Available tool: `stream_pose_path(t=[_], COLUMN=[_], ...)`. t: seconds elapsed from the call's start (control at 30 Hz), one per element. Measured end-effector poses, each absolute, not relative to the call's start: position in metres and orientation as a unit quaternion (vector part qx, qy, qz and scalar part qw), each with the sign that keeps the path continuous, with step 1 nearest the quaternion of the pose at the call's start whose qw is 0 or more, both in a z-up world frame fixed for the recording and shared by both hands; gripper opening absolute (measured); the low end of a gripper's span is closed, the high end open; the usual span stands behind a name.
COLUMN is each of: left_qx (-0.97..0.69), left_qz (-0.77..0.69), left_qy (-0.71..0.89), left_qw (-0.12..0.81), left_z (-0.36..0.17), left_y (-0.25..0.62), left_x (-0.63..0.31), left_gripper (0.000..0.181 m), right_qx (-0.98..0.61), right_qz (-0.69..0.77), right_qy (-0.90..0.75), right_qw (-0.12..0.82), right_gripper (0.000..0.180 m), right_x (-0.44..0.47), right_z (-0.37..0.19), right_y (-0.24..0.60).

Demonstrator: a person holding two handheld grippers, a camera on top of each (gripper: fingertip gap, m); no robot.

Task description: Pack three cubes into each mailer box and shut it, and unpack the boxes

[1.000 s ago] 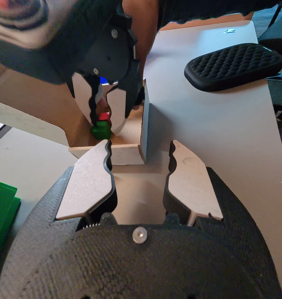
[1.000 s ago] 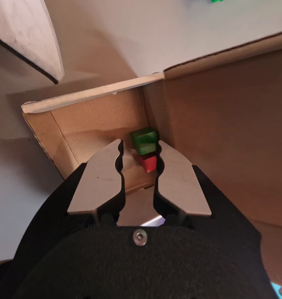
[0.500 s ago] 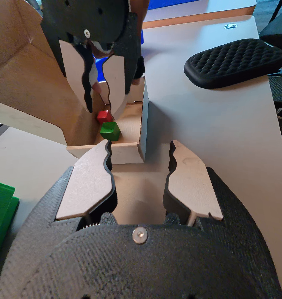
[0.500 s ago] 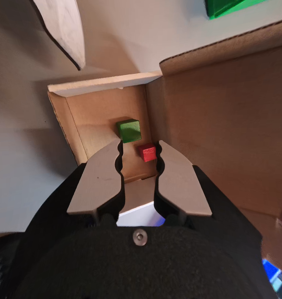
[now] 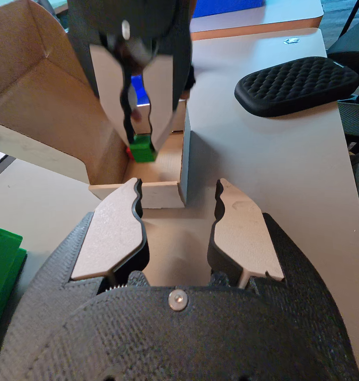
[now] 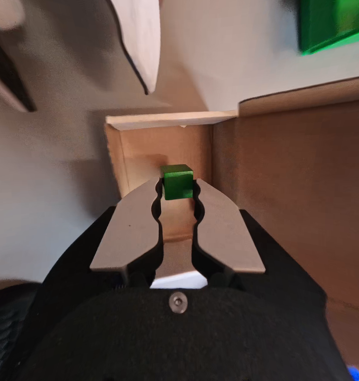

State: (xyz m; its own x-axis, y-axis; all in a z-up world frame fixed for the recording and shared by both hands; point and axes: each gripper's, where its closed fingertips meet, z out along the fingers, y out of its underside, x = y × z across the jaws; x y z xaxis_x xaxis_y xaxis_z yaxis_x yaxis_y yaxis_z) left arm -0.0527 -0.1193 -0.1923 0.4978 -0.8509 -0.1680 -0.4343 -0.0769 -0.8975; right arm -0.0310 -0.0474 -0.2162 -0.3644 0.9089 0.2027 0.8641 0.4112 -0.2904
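Since half a second ago your right gripper [image 6: 178, 182] has dropped back into the mailer box [image 5: 160, 193] and its fingers [image 6: 133, 224] have narrowed onto the green cube [image 6: 177, 182], which then sat free on the box floor; your left gripper [image 5: 178, 183] has not shifted. Going by size: the pale bench [image 5: 257, 165] carries everything, and the open mailer box stands on it with its brown lid flap [image 5: 40, 92] raised on the left in the left wrist view, and its white front wall just ahead of your left fingers [image 5: 114, 228]. A black quilted pad [image 5: 296, 84] lies well apart to the right on the bench, and part of a green bin [image 5: 1, 268] shows at the left edge of the same view. Your left gripper hovers outside the box, just short of its front wall, fingers spread wide and holding nothing. Your right gripper reaches down inside the box near the lid side, its fingers drawn in so both tips touch the sides of the green cube; whether the cube is off the floor you cannot tell from these blurred views. A red cube [image 5: 129, 151] peeks out just beside and behind the green one, against the lid-side wall, mostly hidden. No third cube shows in either view.
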Motion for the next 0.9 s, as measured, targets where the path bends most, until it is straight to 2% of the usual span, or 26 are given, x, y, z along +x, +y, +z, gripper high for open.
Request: stream_pose_path(t=[0.13, 0.27, 0.37, 0.53, 0.73, 0.9], left_qx=[-0.708, -0.714, -0.718, -0.72, -0.728, -0.733], left_qz=[-0.231, -0.251, -0.252, -0.253, -0.257, -0.26], left_qy=[0.441, 0.425, 0.422, 0.417, 0.408, 0.406], left_qw=[0.501, 0.496, 0.493, 0.494, 0.487, 0.48], left_z=[-0.189, -0.188, -0.19, -0.192, -0.197, -0.202], left_y=[-0.119, -0.117, -0.116, -0.114, -0.109, -0.107], left_x=[-0.052, -0.053, -0.053, -0.055, -0.058, -0.058], left_gripper=[0.068, 0.067, 0.067, 0.067, 0.067, 0.067], right_qx=[-0.566, -0.635, -0.697, -0.761, -0.781, -0.783], right_qz=[0.088, -0.008, -0.074, -0.087, -0.058, -0.05], right_qy=[-0.788, -0.729, -0.675, -0.615, -0.605, -0.607], right_qw=[0.224, 0.254, 0.231, 0.186, 0.147, 0.131], right_gripper=[0.028, 0.028, 0.028, 0.028, 0.028, 0.029], right_x=[-0.001, 0.07, 0.129, 0.183, 0.19, 0.189], right_z=[-0.139, -0.101, -0.12, -0.186, -0.238, -0.247], right_y=[-0.035, 0.035, 0.097, 0.16, 0.178, 0.178])
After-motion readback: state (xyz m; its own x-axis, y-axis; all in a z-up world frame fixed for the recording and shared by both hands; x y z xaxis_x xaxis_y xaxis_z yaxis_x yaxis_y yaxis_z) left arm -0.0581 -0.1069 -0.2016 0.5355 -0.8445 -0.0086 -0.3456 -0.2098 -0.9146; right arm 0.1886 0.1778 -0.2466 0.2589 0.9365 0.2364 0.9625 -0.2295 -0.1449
